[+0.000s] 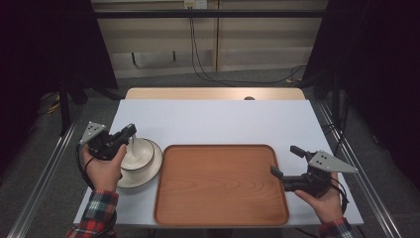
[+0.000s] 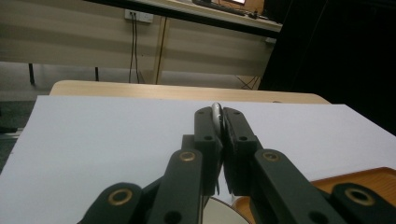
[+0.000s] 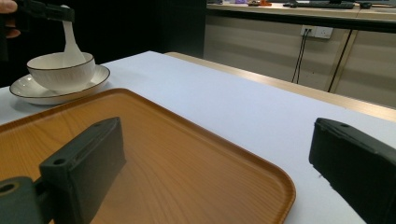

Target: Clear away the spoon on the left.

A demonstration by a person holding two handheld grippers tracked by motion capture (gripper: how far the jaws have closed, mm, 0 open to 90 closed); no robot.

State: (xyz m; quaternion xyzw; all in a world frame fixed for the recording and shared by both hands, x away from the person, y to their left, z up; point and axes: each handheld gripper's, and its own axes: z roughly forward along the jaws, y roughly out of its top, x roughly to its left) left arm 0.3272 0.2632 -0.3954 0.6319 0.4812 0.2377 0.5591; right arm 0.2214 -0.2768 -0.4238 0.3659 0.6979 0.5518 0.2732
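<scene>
High view: the right gripper [image 1: 283, 159], jaws wide and empty, rests beside the smooth rounded wooden tray's [image 1: 220, 218] right rim. Farther left, the left gripper [image 1: 130, 131] pinches a glossy white spoon [image 1: 134, 147] standing in the bowl [image 1: 141, 154] on its plate [image 1: 148, 176].

A glossy white ceramic spoon [image 3: 71, 39], bowl [image 3: 60, 70] and plate [image 3: 56, 91] are noted beside a smooth, satin wood-grain tray [image 1: 218, 186] on matt white tabletop [image 1: 213, 121]; gripper jaws are matt black plastic.
</scene>
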